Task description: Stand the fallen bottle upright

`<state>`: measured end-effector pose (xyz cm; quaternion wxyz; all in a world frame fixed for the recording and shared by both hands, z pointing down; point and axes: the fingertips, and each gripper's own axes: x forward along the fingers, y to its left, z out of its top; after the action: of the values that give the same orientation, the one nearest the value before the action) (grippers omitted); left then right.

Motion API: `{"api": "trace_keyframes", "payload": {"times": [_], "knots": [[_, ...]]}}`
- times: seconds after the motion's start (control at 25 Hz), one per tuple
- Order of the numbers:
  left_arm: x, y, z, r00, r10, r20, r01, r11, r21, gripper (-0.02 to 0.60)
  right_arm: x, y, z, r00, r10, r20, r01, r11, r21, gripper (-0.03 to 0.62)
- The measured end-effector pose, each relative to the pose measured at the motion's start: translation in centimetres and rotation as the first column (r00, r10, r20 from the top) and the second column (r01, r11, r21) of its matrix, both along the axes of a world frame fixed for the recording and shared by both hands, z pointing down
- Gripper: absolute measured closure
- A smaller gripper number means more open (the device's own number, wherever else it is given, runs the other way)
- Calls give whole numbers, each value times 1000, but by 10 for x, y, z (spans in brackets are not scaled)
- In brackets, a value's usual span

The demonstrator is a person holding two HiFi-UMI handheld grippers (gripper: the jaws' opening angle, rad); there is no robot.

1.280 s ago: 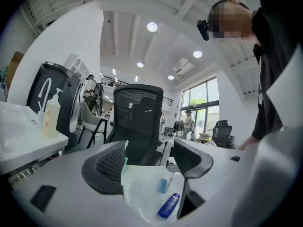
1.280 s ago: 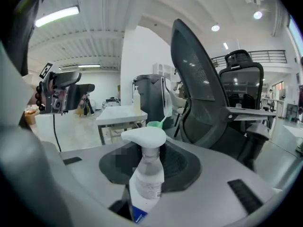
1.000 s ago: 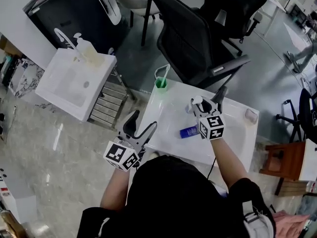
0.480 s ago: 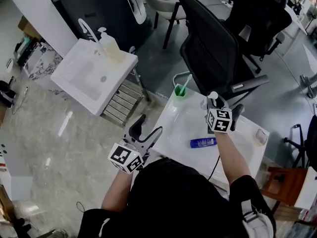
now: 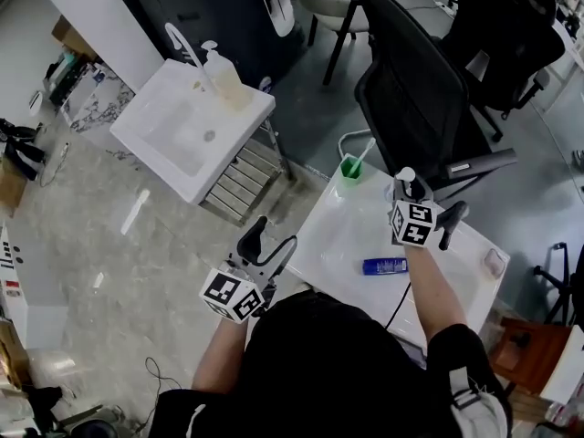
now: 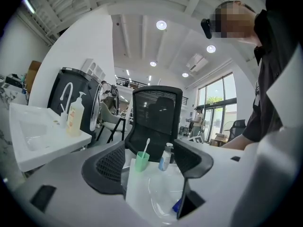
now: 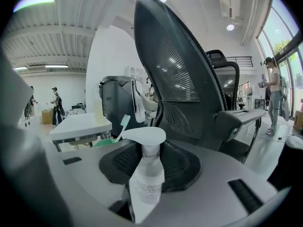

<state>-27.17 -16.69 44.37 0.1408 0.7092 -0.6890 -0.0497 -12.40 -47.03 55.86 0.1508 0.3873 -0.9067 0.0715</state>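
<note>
Washstand, seen from above

On the washstand (image 5: 333, 235) a cup (image 5: 349, 168) holding a toothbrush (image 5: 364, 152) stands at 11 o'clock. The pump bottle (image 5: 406, 182) is upright at 12, between the right gripper's (image 7: 150, 163) jaws, and the fallen bottle (image 5: 384, 265) lies near the middle. An office chair (image 5: 415, 108) is behind at 12, and a second sink (image 5: 187, 126) is well apart at 10.

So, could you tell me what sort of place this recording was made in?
Probably an office or lab with mock bathroom stations: a black office chair near a freestanding white washbasin, and a second basin bearing a green toothbrush cup.
</note>
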Motion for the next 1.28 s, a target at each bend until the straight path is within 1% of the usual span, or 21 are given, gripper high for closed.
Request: {"api": "trace_keyframes", "payload": {"times": [0.24,0.36,0.4,0.48,0.6,0.8,0.96,1.08,1.28], "knots": [[5,-4,1,1000,22,-2,-22,1000,5,244,1,1,1,1000,-8,-23,8,1000,9,464],[8,-6,0,1000,25,-2,-25,1000,13,245,3,2,2,999,-27,-40,28,1000,6,462],[8,-5,-1,1000,25,-3,-25,1000,16,245,3,3,3,999,-35,-40,35,999,0,453],[7,-4,-3,1000,27,-1,-27,999,23,245,4,5,3,998,-46,-34,45,999,-15,402],[4,-3,-4,1000,27,2,-27,999,33,245,3,8,2,998,-53,-39,52,998,-17,354],[5,-6,-5,999,40,0,-40,998,42,245,11,14,-1,997,-45,-57,44,999,-8,339],[7,-11,-5,998,57,5,-57,997,51,247,21,20,-1,999,-26,-38,25,999,-30,335],[11,-17,-2,996,86,-4,-86,995,44,247,23,23,2,999,-29,-27,28,999,-35,329],[18,-26,-2,992,122,-14,-122,992,46,247,23,30,5,998,-46,-41,44,998,-52,309]]}}
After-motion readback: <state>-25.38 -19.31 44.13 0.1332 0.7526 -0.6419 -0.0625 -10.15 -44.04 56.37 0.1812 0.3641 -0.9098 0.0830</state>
